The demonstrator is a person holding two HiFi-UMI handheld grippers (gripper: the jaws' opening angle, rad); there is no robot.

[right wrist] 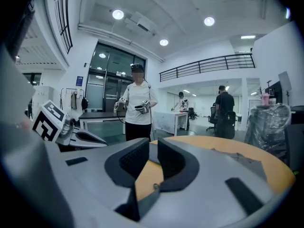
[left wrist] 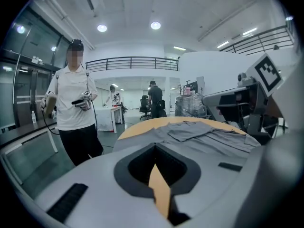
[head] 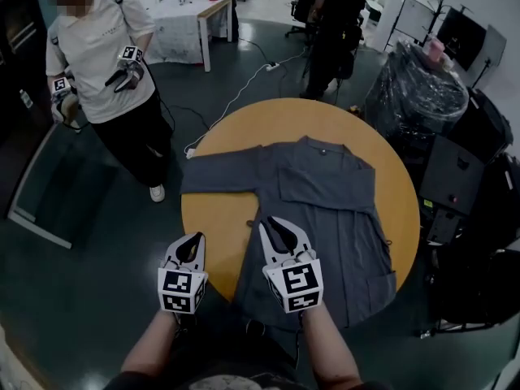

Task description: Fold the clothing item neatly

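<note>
Garment [head: 325, 210] lies spread on the table [head: 215, 226] in head view, left gripper [head: 193, 240] beside it, right gripper [head: 273, 224] above its near part; left gripper view: jaws clenched, empty; right gripper view: jaws slightly parted, empty.

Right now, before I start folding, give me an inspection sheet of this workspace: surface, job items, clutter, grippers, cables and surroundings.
Surface: round orange-topped table, bare around the garment.
Job's things: grey collared cloth garment, spread flat, one sleeve out to the left, hem hanging over the near edge.
Clutter: nothing seen on the table.
Grippers: left gripper shut and empty, by the table's near-left edge; right gripper with jaws slightly apart, nothing between them, above the garment.
Cables: white cable on the floor beyond the table.
Surroundings: person in a white T-shirt at left; person in dark clothes at back; plastic-wrapped bundle at right.
</note>
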